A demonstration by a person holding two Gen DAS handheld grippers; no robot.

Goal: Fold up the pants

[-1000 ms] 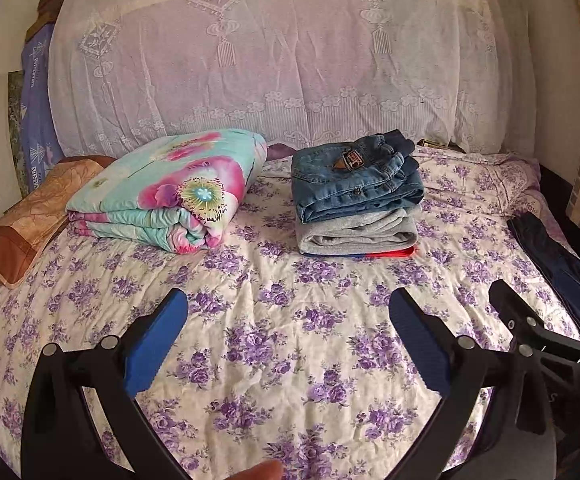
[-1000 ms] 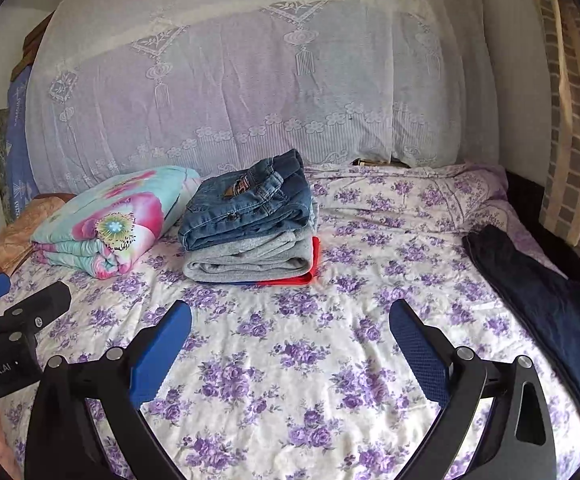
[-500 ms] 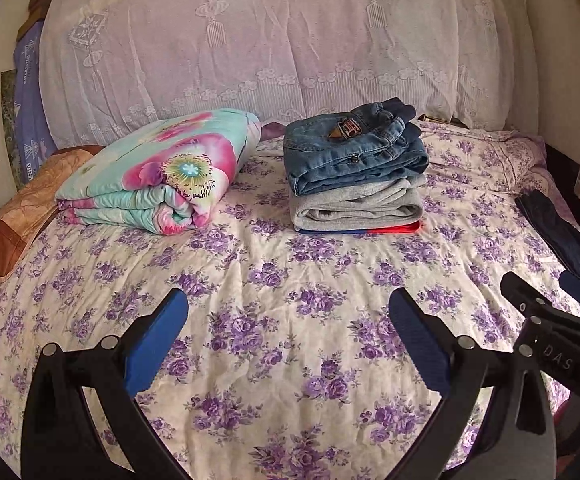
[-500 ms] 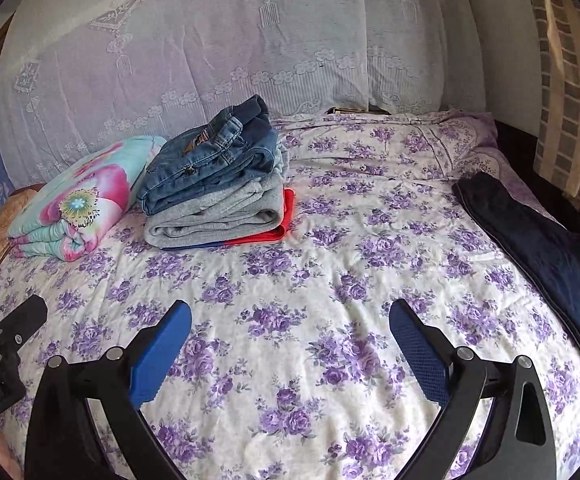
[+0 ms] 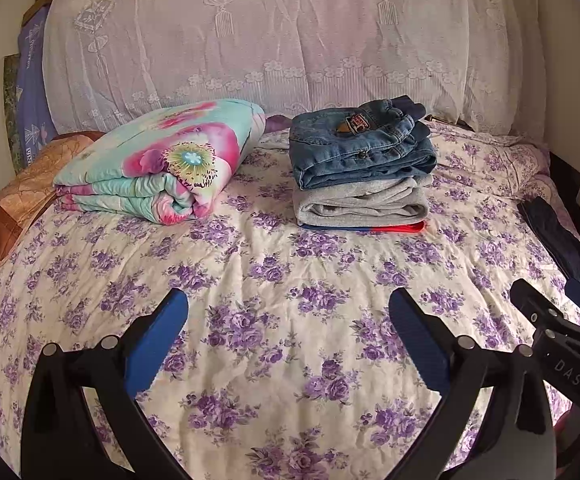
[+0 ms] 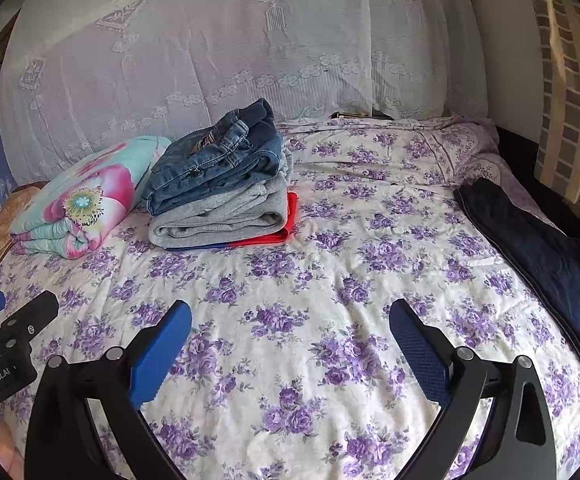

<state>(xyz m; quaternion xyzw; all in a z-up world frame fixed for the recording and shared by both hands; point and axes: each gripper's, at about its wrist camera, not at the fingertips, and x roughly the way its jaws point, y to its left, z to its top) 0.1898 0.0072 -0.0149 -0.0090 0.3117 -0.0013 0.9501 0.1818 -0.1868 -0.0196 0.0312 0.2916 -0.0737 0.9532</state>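
Observation:
Dark navy pants lie stretched out unfolded along the bed's right edge; they also show in the left wrist view. A stack of folded clothes, jeans over grey over red, sits at the back middle of the bed, and also shows in the right wrist view. My left gripper is open and empty above the flowered bedspread. My right gripper is open and empty, to the left of the navy pants and apart from them.
A folded flowered quilt lies at the back left beside an orange pillow. A lace-covered headboard stands behind. The purple-flowered bedspread covers the bed. A curtain hangs at the right.
Both grippers have moved forward and tilted down over the bed; the stack and the navy pants appear closer. Both grippers stay open and empty.

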